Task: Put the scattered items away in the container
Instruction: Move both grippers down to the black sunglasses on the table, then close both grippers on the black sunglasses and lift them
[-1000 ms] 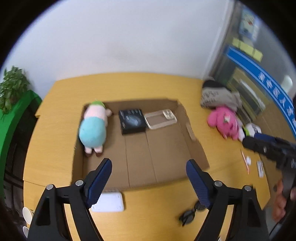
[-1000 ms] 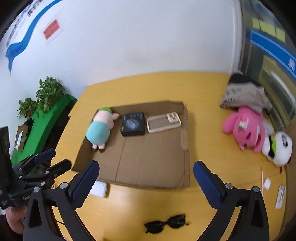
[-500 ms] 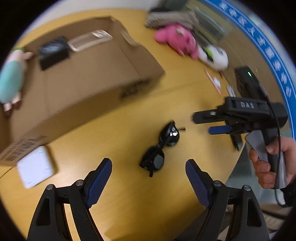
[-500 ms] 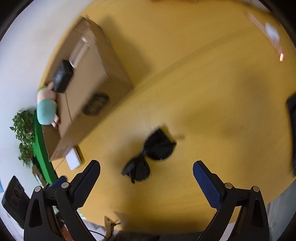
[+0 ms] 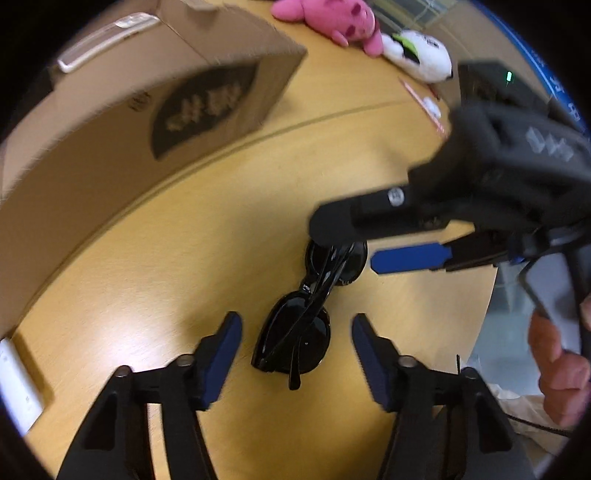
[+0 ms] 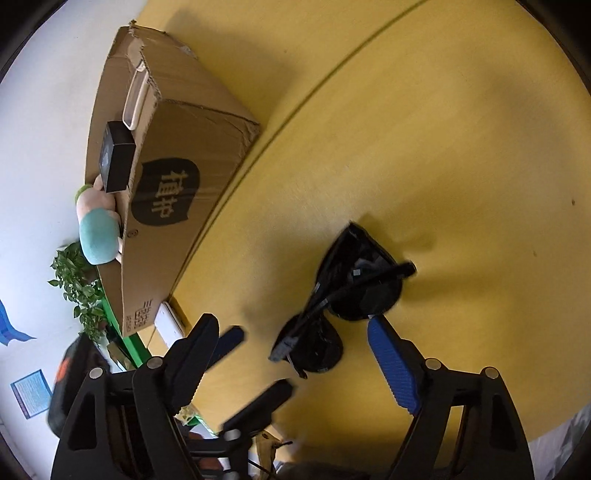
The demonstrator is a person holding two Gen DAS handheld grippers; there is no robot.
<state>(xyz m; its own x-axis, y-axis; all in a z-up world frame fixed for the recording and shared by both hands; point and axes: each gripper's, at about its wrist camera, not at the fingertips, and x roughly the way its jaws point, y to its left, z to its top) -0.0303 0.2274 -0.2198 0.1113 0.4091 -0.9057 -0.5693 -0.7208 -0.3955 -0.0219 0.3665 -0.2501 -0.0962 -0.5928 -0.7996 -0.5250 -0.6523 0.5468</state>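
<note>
Black sunglasses (image 5: 306, 317) down flat on the yellow bench (image 5: 207, 266), temples folded across the lenses. Long axis running up and away from the left wrist camera, tilted a little to the right: one lens near the camera, the other farther off. Out in the open, well short of the cardboard box (image 5: 147, 110) standing at upper left.

Left gripper (image 5: 297, 343) straddling the near lens, jaws about half open and just been closing. Clear bench showing between each blue pad and the frame, no contact yet.

Right gripper (image 6: 291, 350) coming in from the side at the far lens, jaws wide though just been narrowing. Blue pad close beside that lens in the right wrist view, dark finger over its rim in the left wrist view; touching or not, cannot tell through the blur. Nothing clamped.

Inside the box: a black box (image 6: 116, 162), a clear phone case (image 6: 136, 98), a plush doll in teal (image 6: 98, 236). White pad (image 5: 16, 384) on the bench by the carton's near corner. Pink plush (image 5: 328, 18) and white plush (image 5: 421, 55) lying far across the bench.
</note>
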